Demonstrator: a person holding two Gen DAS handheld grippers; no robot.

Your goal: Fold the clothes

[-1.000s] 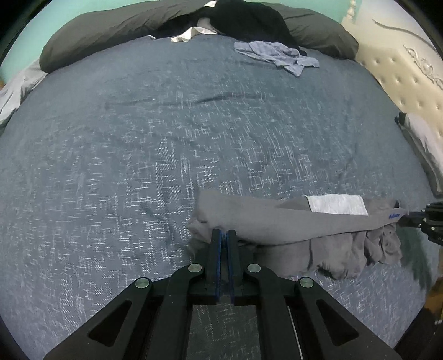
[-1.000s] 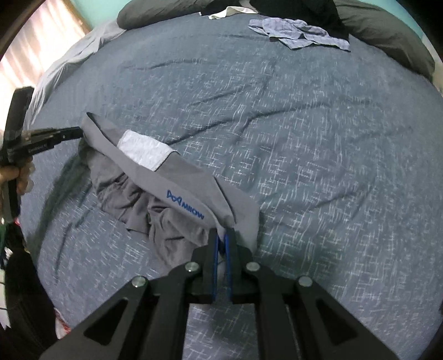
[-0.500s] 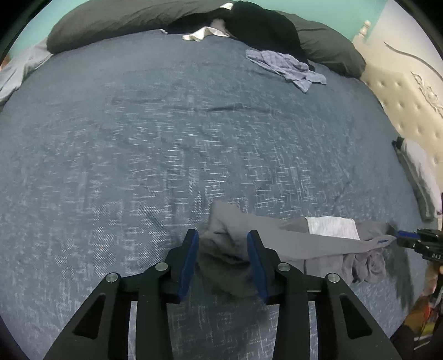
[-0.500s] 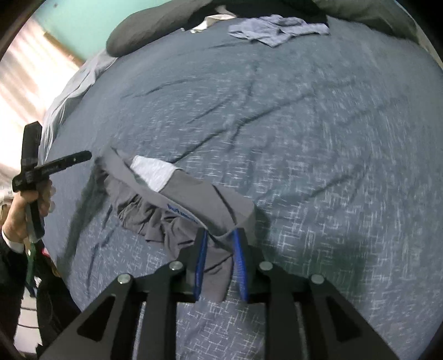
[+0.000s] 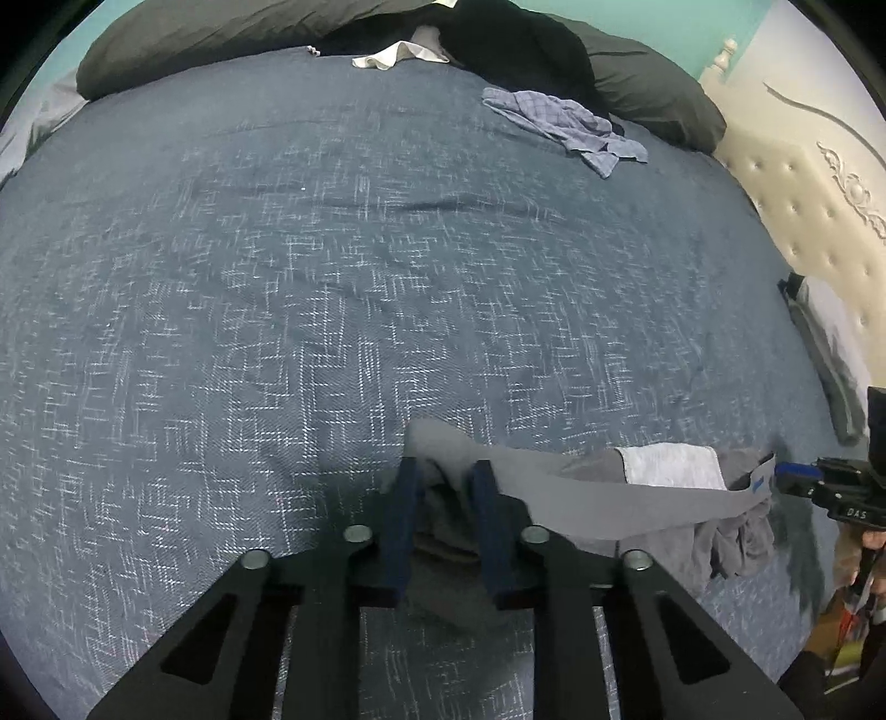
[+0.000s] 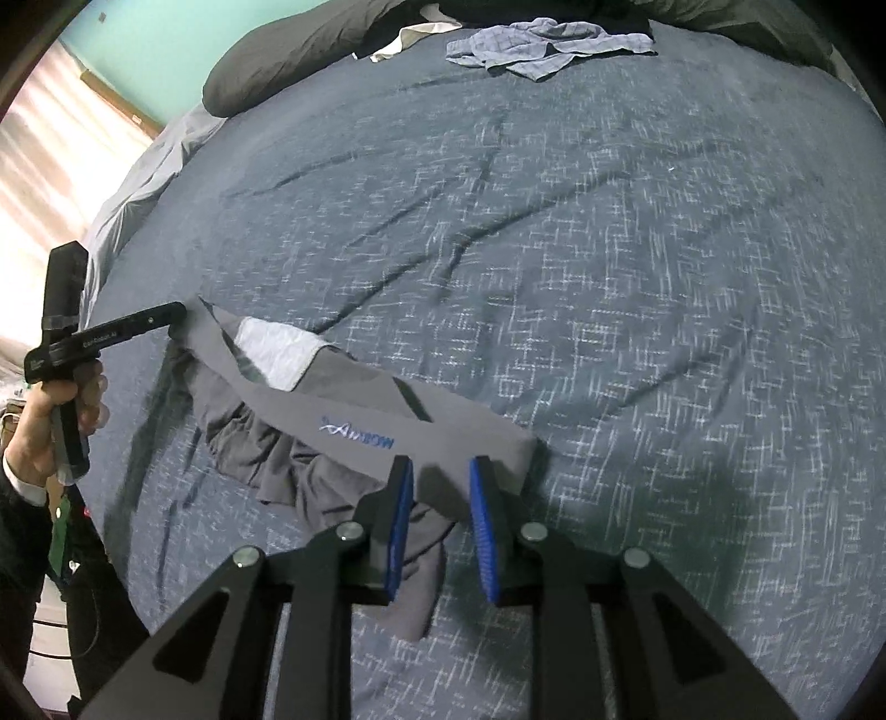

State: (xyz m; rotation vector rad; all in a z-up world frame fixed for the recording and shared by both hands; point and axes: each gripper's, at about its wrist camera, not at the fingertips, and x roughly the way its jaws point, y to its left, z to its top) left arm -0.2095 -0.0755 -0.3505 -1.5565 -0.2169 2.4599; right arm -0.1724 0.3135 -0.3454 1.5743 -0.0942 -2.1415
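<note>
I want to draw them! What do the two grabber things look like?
Both are black. The left gripper has dark blue pads; the right gripper has brighter blue ribbed ones. Silver screws dot the angular frames. The hand wears a dark sleeve with a white cuff.

Wide bed with dark blue, white-flecked woven cover — lightly creased. Near edge: crumpled grey underwear with broad waistband. Far end: rumpled pale blue checked garment, long dark grey pillows, black clothing heap.
</note>
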